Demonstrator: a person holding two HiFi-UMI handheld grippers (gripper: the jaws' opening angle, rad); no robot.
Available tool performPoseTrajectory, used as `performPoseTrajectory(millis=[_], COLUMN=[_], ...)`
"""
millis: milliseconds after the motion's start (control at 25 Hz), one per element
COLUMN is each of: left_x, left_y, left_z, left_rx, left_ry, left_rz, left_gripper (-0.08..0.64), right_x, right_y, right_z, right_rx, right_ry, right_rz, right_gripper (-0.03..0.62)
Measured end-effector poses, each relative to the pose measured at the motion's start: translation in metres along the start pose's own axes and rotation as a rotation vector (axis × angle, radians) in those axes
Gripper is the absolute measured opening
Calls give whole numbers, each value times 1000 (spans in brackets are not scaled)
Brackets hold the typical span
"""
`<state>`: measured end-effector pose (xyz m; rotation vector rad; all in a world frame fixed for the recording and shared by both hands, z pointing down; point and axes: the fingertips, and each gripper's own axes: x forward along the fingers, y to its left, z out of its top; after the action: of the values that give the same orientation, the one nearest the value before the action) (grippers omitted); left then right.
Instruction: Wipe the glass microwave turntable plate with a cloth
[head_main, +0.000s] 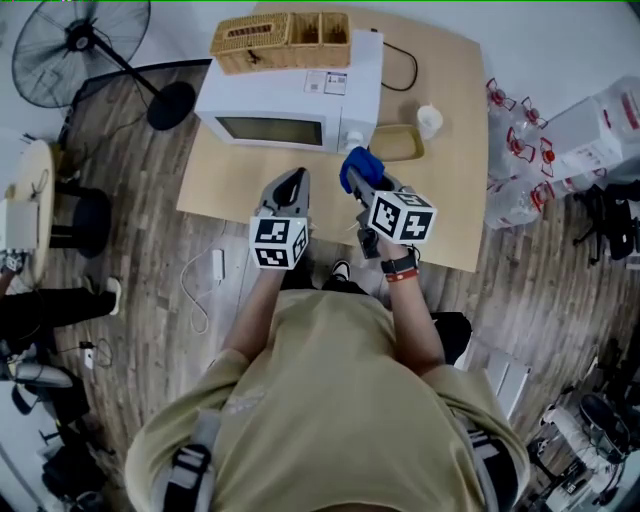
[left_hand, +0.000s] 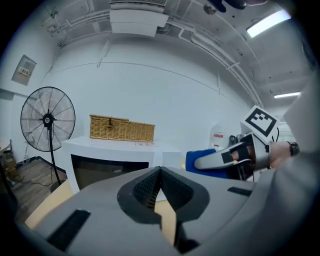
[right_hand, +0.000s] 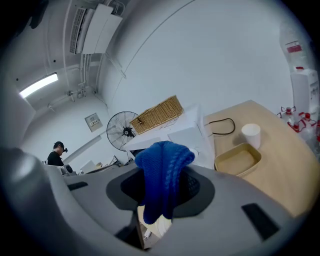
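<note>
Right tool (head_main: 365, 186) pinching blue cloth (head_main: 353, 164) at frame centre, just below white microwave (head_main: 290, 100) on desk (head_main: 450, 150). Left tool (head_main: 293, 182) pressed together, gripping nothing, immediately left of centre.

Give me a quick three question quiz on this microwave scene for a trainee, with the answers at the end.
1. True or false: the left claw is shut with nothing in it.
2. Which one grips the blue cloth? A: left claw. B: right claw. C: neither.
3. Fill in the word: on top of the microwave sits a wicker ____.

Key: 1 true. 2 B. 3 basket.
</note>
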<state>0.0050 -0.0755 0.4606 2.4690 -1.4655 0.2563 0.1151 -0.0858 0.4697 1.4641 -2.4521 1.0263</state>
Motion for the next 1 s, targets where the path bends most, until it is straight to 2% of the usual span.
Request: performPoseTrajectory(millis=[160,400,640,1000], left_x=[21,49,65,76], left_y=[19,38,47,68], left_z=[-18,-25,-38,-48], left_rx=[24,22,5,-20], left_ry=[77,92,132,161], left_rz=[-11,-91,-136,-145], left_gripper=[17,17,17,17], right_x=[29,72,103,144], right_y=[-11,-19,-28,-45], right_z=[-6,-26,-51,-95], right_rx=[17,35,46,86], right_ry=[41,151,237,349], right_rz=[-26,-23,-47,-64], right_gripper=[133,137,137,137])
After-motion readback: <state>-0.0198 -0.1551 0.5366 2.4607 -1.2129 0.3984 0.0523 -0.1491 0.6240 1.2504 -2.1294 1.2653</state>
